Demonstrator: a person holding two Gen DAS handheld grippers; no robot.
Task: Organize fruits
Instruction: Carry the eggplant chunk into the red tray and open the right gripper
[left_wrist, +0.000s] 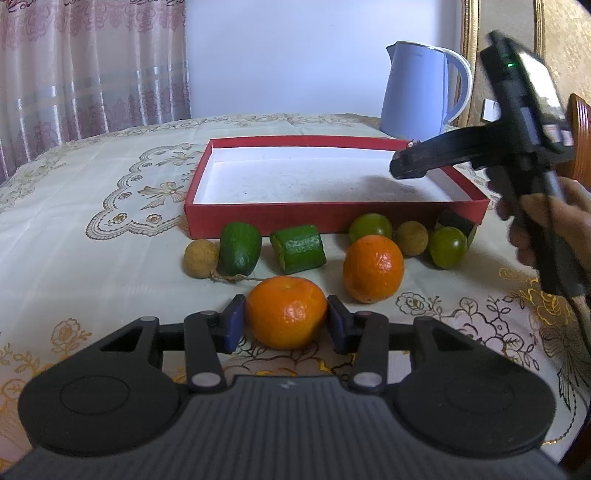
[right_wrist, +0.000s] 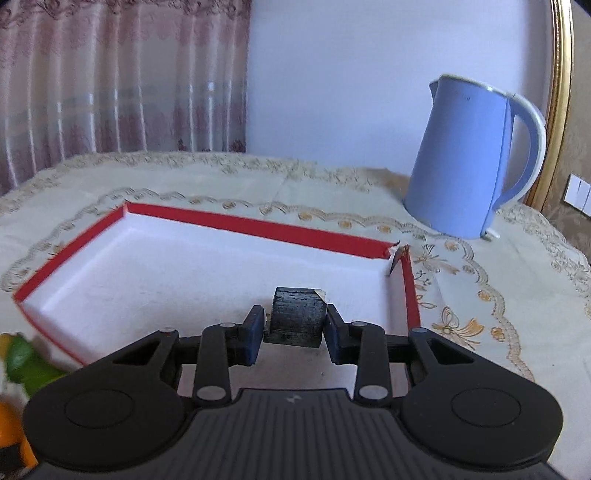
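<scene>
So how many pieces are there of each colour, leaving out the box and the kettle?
orange: 2
green fruit: 4
brown fruit: 2
black block: 2
Total: 10

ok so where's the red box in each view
Left wrist: red box sits mid-frame behind the row of fruit, its right end under the right gripper.
Right wrist: it fills the middle, beneath the gripper.
Shared landmark: the blue kettle beyond the box's far right corner.
</scene>
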